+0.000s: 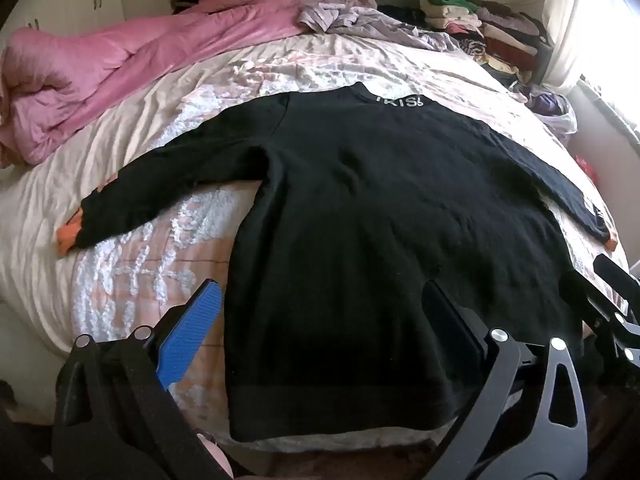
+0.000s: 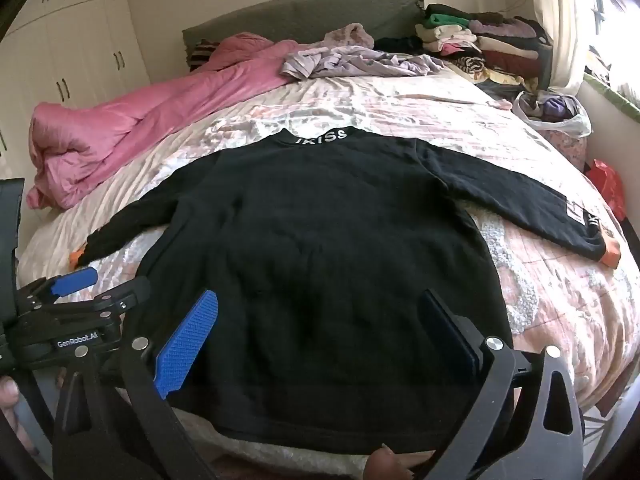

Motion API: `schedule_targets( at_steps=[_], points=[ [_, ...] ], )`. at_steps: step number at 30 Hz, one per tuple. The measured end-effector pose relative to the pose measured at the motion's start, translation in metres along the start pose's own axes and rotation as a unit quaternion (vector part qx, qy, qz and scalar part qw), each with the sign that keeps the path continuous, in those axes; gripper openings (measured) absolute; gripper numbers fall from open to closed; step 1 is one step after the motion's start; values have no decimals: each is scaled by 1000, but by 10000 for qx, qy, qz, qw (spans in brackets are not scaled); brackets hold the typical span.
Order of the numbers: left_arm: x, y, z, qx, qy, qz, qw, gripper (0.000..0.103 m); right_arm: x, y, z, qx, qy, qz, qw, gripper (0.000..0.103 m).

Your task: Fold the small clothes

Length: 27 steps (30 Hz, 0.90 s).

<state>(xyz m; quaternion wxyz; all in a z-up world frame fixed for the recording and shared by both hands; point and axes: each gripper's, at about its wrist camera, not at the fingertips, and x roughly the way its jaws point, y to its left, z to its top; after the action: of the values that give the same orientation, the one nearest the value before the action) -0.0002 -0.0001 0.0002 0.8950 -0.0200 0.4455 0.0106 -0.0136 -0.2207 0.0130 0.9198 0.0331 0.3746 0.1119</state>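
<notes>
A black long-sleeved sweatshirt (image 1: 360, 220) with white lettering on the collar and orange cuffs lies spread flat, back up, on the bed; it also shows in the right wrist view (image 2: 320, 240). Both sleeves stretch out sideways. My left gripper (image 1: 320, 320) is open and empty, hovering over the sweatshirt's lower left part near the hem. My right gripper (image 2: 320, 328) is open and empty over the lower middle of the sweatshirt. The left gripper also shows at the left edge of the right wrist view (image 2: 76, 284).
A pink duvet (image 1: 100, 76) is bunched along the bed's left side. Lilac clothes (image 1: 352, 16) lie near the headboard. Stacks of folded clothes (image 1: 480, 28) fill the far right corner. A plastic bag (image 2: 556, 116) sits at the right edge. White wardrobes (image 2: 80, 40) stand behind.
</notes>
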Motion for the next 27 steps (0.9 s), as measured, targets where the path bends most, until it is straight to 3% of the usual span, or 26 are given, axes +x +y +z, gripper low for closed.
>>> schedule_targets(
  at_steps=[27],
  points=[
    [0,0,0,0,-1,-6,10000,94,-2,-1,0,-1,-11,-112,9999,99]
  ],
)
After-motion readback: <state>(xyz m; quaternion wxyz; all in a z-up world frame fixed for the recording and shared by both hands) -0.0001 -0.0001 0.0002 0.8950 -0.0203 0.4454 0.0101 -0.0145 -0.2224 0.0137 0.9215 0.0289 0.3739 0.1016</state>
